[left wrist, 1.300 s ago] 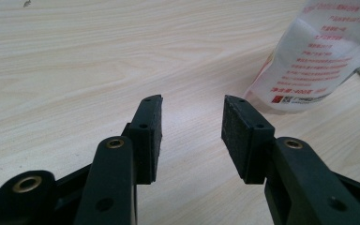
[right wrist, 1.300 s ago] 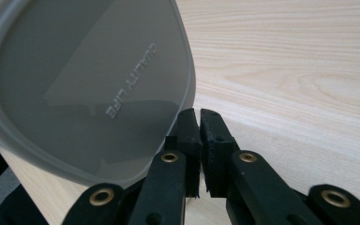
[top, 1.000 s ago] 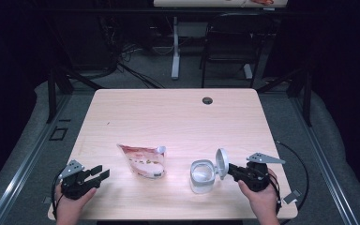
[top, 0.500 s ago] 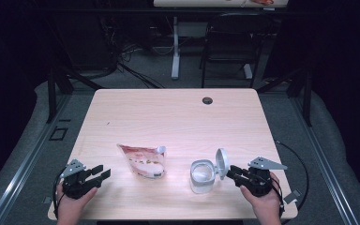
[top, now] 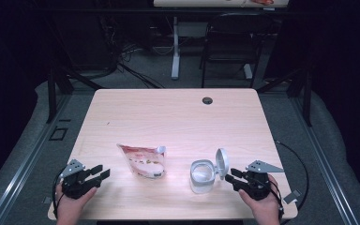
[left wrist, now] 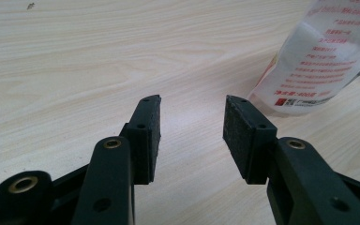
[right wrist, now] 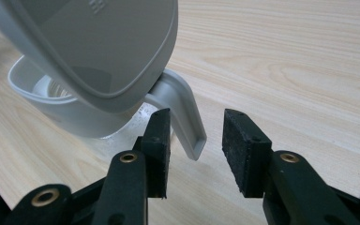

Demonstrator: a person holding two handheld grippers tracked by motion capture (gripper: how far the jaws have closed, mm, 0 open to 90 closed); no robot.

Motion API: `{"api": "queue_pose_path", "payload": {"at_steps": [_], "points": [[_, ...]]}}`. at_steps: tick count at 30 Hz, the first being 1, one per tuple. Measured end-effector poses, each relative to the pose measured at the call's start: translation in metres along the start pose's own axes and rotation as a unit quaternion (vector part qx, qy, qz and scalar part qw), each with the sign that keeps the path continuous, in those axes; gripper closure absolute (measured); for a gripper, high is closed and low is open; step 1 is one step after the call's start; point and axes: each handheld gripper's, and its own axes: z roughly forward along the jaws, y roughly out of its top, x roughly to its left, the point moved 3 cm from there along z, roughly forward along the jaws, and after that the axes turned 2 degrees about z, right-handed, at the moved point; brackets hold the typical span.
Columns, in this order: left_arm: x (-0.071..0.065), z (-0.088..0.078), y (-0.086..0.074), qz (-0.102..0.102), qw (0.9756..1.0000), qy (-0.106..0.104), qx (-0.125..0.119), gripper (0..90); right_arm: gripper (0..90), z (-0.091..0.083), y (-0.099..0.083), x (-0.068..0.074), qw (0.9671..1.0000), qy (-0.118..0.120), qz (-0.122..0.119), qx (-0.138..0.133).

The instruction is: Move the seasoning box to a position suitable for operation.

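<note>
A clear container [top: 201, 177] with a grey rim stands near the table's front right, its grey lid [top: 221, 163] flipped upright. My right gripper [top: 230, 176] is just right of it, and its jaws have just been opening. In the right gripper view the lid [right wrist: 98, 42] looms above. Its hinge tab [right wrist: 183, 108] reaches between the open jaws of the right gripper [right wrist: 194, 117], and neither pad presses on it. A white and red pouch [top: 145, 161] stands left of centre. At the front left my left gripper [top: 101, 172] is open and empty. The left gripper view shows this gripper [left wrist: 192, 108] pointing toward the pouch [left wrist: 323, 56].
The wooden table [top: 168, 117] has a round cable hole [top: 207, 100] near its far edge. A black chair [top: 229, 42] and a white desk leg [top: 175, 51] stand beyond it. A cable [top: 300, 164] loops off the table's right side.
The right gripper's jaws have spread apart beside the lid's tab, and the hand has shifted slightly. The lid stays upright. The left hand and the pouch have not moved.
</note>
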Motion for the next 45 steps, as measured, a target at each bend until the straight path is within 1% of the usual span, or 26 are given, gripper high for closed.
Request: {"api": "queue_pose_path", "payload": {"at_steps": [5, 6, 7, 8, 9, 10, 11, 14, 16, 18, 19, 21, 25, 26, 32, 37, 41, 43, 45], "points": [[-0.001, 0.001, 0.0, 0.0, 1.0, 0.0, -0.003, 56.9, 62.3, 0.003, -0.003, 0.004, 0.9999, 0.004, -0.008, 0.009], [-0.001, 0.001, 0.0, 0.001, 1.0, -0.001, -0.003, 56.9, 62.3, 0.004, -0.003, 0.005, 0.9999, 0.002, -0.009, 0.011], [-0.001, 0.001, 0.0, 0.001, 1.0, -0.001, -0.003, 56.9, 62.7, 0.005, -0.003, 0.005, 0.9998, 0.003, -0.014, 0.015], [-0.001, 0.001, 0.0, 0.001, 1.0, -0.001, -0.003, 56.9, 63.0, 0.007, -0.003, 0.007, 0.9998, 0.005, -0.013, 0.014], [-0.001, 0.001, 0.0, 0.001, 1.0, 0.0, -0.002, 56.9, 64.0, 0.008, -0.003, 0.008, 0.9997, 0.004, -0.018, 0.019], [0.0, 0.001, 0.0, 0.001, 1.0, 0.001, -0.002, 56.9, 65.7, 0.01, -0.004, 0.009, 0.9996, 0.004, -0.02, 0.018], [0.0, 0.001, 0.0, 0.001, 1.0, 0.001, -0.003, 56.9, 68.1, 0.011, -0.004, 0.009, 0.9994, 0.001, -0.024, 0.023], [0.0, 0.0, 0.0, 0.001, 1.0, 0.002, -0.004, 56.9, 75.4, 0.013, -0.004, 0.011, 0.9992, 0.008, -0.026, 0.028], [0.0, 0.0, -0.001, 0.0, 1.0, 0.002, -0.005, 56.9, 79.1, 0.014, -0.003, 0.011, 0.9991, -0.003, -0.03, 0.03], [0.0, 0.0, -0.001, -0.001, 1.0, 0.003, -0.005, 56.9, 80.7, 0.014, -0.003, 0.01, 0.9992, -0.006, -0.028, 0.03], [0.0, 0.0, -0.001, -0.001, 1.0, 0.002, -0.005, 56.9, 80.8, 0.015, -0.003, 0.01, 0.9993, -0.005, -0.025, 0.027], [0.0, -0.001, -0.001, -0.001, 1.0, 0.002, -0.005, 56.9, 81.1, 0.015, -0.002, 0.01, 0.9993, -0.002, -0.027, 0.026], [0.0, -0.001, -0.001, 0.0, 1.0, 0.003, -0.005, 56.9, 81.2, 0.016, -0.001, 0.009, 0.9992, -0.006, -0.027, 0.028], [0.0, -0.001, -0.001, 0.0, 1.0, 0.003, -0.005, 56.9, 81.3, 0.017, -0.001, 0.009, 0.9994, -0.005, -0.024, 0.024], [0.0, 0.0, -0.001, 0.001, 1.0, 0.002, -0.004, 56.9, 81.3, 0.018, 0.001, 0.008, 0.9993, -0.008, -0.027, 0.025], [0.0, 0.0, -0.001, 0.002, 1.0, 0.003, -0.004, 56.9, 81.0, 0.022, 0.002, 0.006, 0.9995, -0.01, -0.021, 0.019], [0.0, 0.001, -0.001, 0.002, 1.0, 0.002, -0.003, 57.0, 80.7, 0.025, 0.004, 0.003, 0.9997, -0.006, -0.019, 0.016], [0.0, 0.001, -0.001, 0.003, 1.0, 0.002, -0.001, 57.0, 80.5, 0.028, 0.006, 0.002, 0.9998, -0.002, -0.013, 0.013], [0.0, 0.001, -0.001, 0.002, 1.0, 0.002, -0.001, 57.0, 80.4, 0.029, 0.007, 0.001, 0.9998, -0.004, -0.013, 0.012]]}}
